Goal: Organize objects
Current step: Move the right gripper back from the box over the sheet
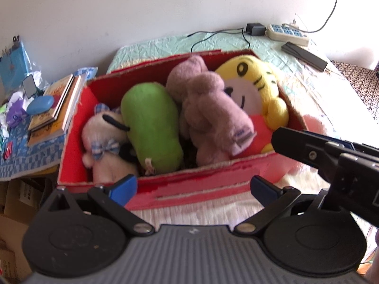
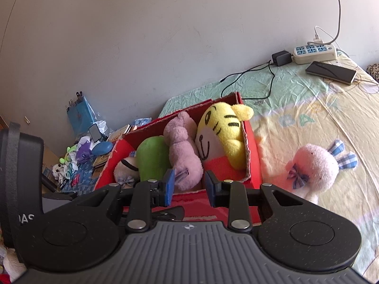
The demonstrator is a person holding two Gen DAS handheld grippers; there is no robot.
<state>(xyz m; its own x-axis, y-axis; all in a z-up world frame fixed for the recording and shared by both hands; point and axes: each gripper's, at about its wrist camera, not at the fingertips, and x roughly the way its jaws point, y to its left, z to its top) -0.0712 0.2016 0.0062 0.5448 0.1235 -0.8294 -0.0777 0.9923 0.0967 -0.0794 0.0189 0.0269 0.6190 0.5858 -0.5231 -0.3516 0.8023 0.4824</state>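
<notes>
A red box (image 1: 189, 182) (image 2: 254, 158) stands on the bed and holds several plush toys: a white dog (image 1: 104, 142), a green plush (image 1: 151, 123) (image 2: 152, 158), a mauve bear (image 1: 208, 111) (image 2: 182, 151) and a yellow tiger (image 1: 258, 87) (image 2: 225, 135). A pink rabbit plush (image 2: 315, 168) lies on the bed right of the box. My left gripper (image 1: 193, 187) is open and empty at the box's near wall. My right gripper (image 2: 189, 187) is open and empty, just in front of the box; its body shows at the right of the left wrist view (image 1: 331, 156).
A side table (image 1: 30, 156) left of the box carries books (image 1: 56, 104), a blue case (image 1: 40, 105) and small clutter. A power strip (image 2: 315, 54), a charger (image 2: 281, 58), cables and a phone (image 2: 331, 72) lie at the bed's far end, by the wall.
</notes>
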